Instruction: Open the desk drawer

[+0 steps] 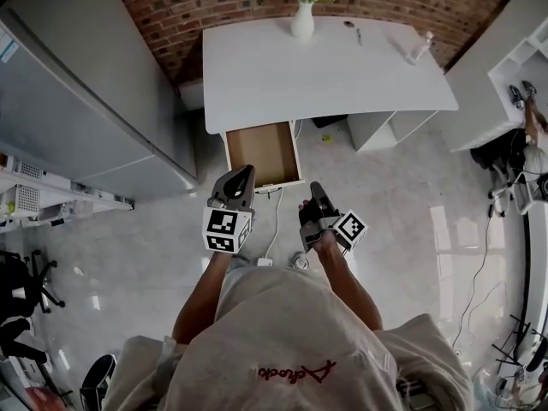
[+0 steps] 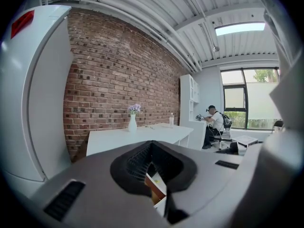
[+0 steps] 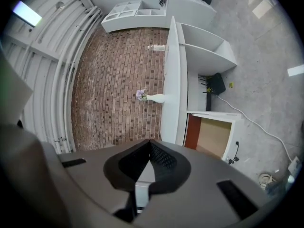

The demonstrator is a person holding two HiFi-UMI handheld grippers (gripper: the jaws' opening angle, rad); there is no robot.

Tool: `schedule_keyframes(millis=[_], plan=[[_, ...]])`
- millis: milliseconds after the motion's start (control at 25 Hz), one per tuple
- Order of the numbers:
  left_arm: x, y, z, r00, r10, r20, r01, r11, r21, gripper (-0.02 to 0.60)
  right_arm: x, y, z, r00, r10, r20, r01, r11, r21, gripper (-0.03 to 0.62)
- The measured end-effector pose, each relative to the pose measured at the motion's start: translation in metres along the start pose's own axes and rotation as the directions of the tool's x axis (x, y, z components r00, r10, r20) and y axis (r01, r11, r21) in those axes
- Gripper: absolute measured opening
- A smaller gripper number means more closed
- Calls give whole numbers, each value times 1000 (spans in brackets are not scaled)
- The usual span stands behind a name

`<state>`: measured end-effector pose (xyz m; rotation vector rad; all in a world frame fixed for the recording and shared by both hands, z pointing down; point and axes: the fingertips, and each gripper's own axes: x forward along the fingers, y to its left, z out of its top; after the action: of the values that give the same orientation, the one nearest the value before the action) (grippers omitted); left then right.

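Already the wooden drawer [image 1: 264, 154] stands pulled out below the desk surface's [image 1: 342, 75] near-left corner; left gripper [image 1: 244, 172] and right gripper [image 1: 315, 187] hover clear, jaws closed on nothing, so opening looks finished and no further pull seems needed

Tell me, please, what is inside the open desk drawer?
The drawer shows only a bare brown bottom in the head view; nothing lies on the visible part. Its rear end is covered by the desk top, and the left gripper overlaps its near corner.
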<state>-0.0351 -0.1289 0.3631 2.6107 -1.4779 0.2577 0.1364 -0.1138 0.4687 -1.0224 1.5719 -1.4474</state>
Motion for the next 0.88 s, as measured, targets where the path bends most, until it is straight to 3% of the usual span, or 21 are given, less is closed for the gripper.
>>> schedule_keyframes(millis=[120,200,320,400,520,640,760,800,880], plan=[[1,-7,0,1000,4,-5,-4,1000,3,11,-5,-1,11,1000,-24,-6,23,999,-48,17],[2,-8,1,1000,11,-7,-11,1000,9,11,-2,2,17,998,-46,-35,41,988,-148,17],[-1,-12,0,999,29,-15,-29,999,16,11,-1,13,18,989,-106,-100,60,920,-387,17],[-4,-20,3,999,46,-16,-46,999,22,11,-4,24,19,980,-152,-130,51,816,-576,17],[-12,-39,7,997,77,-17,-76,997,30,11,-18,42,16,967,-192,-168,-23,592,-806,17],[-21,-59,4,993,112,-31,-111,993,32,11,-34,54,10,955,-219,-200,-105,381,-918,17],[-31,-77,-5,989,141,-48,-140,990,21,11,-47,61,5,945,-251,-210,-166,185,-969,17],[-33,-81,-7,988,148,-51,-147,989,18,11,-50,63,3,943,-258,-212,-182,136,-974,17],[-36,-90,-10,986,161,-54,-160,987,11,11,-58,66,3,938,-264,-222,-208,82,-975,17]])
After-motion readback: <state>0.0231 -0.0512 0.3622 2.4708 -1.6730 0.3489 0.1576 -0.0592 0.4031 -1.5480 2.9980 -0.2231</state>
